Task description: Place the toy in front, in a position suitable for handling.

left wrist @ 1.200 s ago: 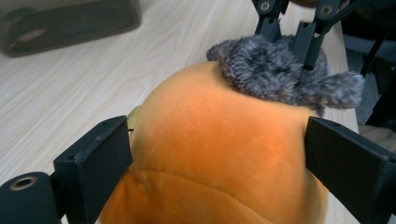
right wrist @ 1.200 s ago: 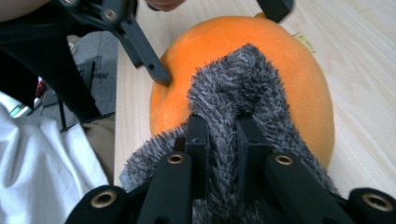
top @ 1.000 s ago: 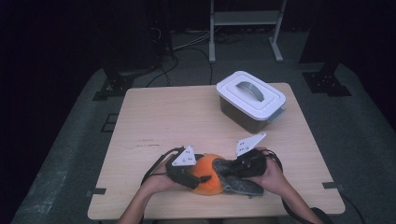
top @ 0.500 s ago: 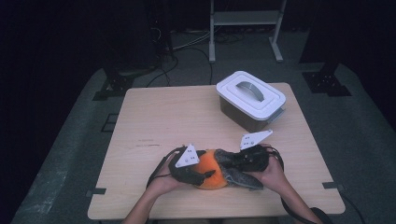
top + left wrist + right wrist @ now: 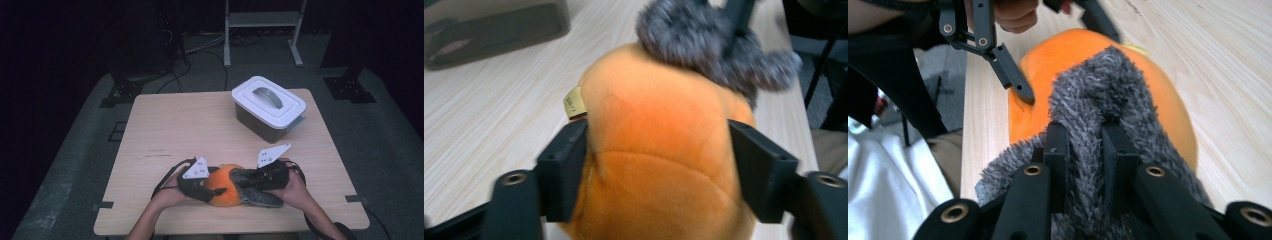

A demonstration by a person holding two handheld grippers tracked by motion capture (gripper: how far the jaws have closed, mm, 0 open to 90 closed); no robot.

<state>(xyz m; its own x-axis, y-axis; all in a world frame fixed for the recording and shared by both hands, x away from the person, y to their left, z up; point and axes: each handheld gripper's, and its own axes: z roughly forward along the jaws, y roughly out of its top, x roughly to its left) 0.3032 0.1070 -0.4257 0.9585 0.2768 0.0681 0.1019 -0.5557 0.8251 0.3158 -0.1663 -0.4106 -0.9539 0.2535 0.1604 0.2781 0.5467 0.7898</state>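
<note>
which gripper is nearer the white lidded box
Right. The right gripper sits at the table's near edge, below the box, shut on the grey fur. The left gripper lies further left, around the orange plush.

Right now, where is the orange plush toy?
High view: the orange plush toy lies at the table's near edge, between the left gripper and right gripper.
</note>
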